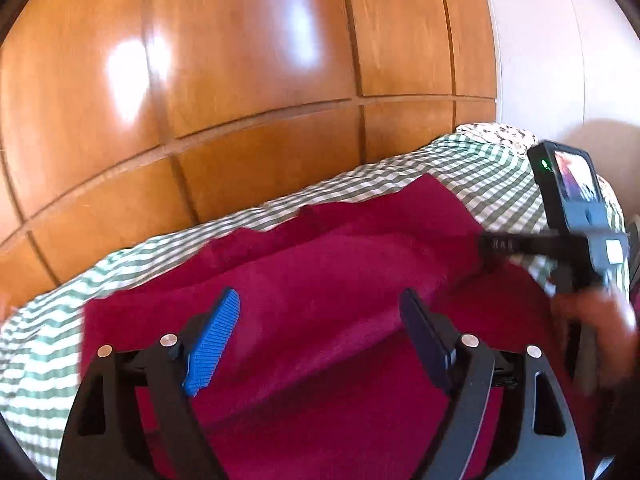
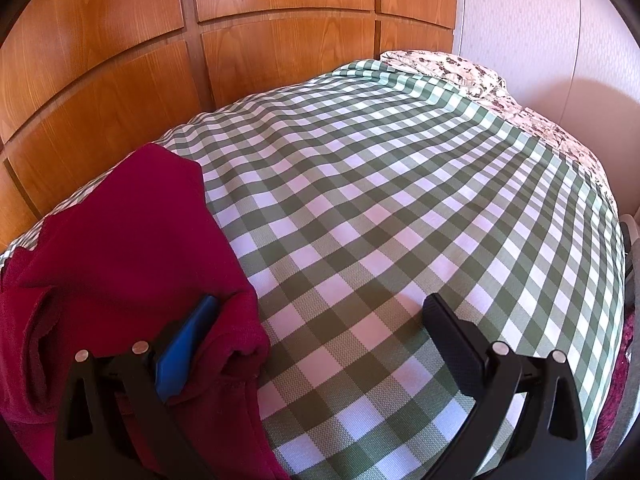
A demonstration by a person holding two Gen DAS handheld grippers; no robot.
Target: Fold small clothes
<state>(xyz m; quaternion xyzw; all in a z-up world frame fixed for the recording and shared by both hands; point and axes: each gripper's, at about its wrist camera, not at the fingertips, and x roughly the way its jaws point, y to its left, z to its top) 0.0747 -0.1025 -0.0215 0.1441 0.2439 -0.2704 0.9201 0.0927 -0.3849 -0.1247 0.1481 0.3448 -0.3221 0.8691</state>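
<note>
A dark red garment (image 1: 328, 304) lies spread on the green-and-white checked bed cover (image 1: 480, 168), with a fold running across its middle. My left gripper (image 1: 320, 308) is open and hovers over the garment, holding nothing. The right gripper's body (image 1: 576, 216) shows at the right edge of the left wrist view, blurred, with a hand below it. In the right wrist view the red garment (image 2: 120, 240) lies at the left. My right gripper (image 2: 320, 312) is open wide over the checked cover (image 2: 400, 200); its blue left finger (image 2: 188, 340) is tucked against a rolled edge of the garment.
A wooden panelled wardrobe (image 2: 120, 60) stands close behind the bed. A white wall (image 2: 540, 20) is at the right. A floral pillow or sheet (image 2: 460, 68) lies at the far end of the bed. Dark red and grey cloth (image 2: 624, 360) hangs at the right edge.
</note>
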